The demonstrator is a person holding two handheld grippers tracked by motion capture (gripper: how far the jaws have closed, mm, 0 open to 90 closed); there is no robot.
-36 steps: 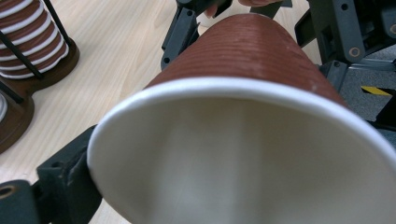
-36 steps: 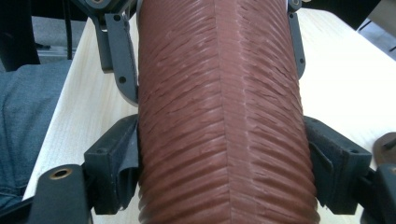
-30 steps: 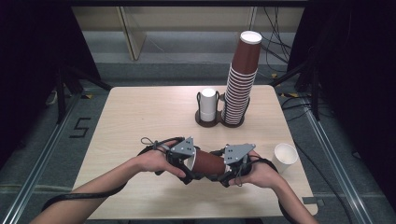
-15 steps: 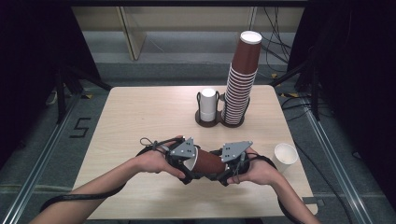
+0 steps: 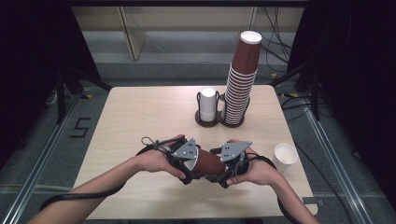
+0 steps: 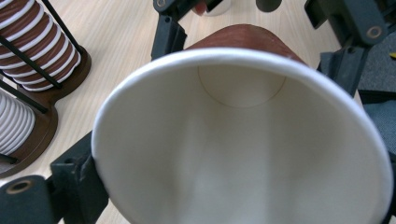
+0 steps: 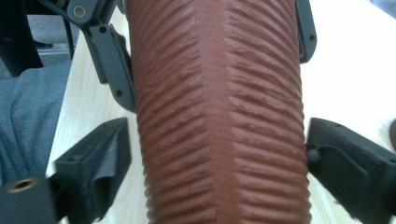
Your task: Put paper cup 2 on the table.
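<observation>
Between the jaws of the right gripper point(image 7: 215, 154) lies the ribbed brown cup point(image 7: 219, 112). These jaws have just been opening: the left pad stands just clear of the cup wall and the right pad sits at its edge, so no firm grip shows on this side. The left gripper point(image 6: 233, 186) clamps the cup at its white rim, jaws set wide around the mouth. From the high view, the cup point(image 5: 208, 162) lies level above the near edge of the table point(image 5: 140, 112), bridging both grippers. Judgement: the cup now rests with the left gripper alone, which points to a hand-over or a separation just completed. Farther off stand the tall cup stack point(image 5: 240, 84), the white lid stack point(image 5: 208, 105) in the holder and a single white cup point(image 5: 285, 157).
</observation>
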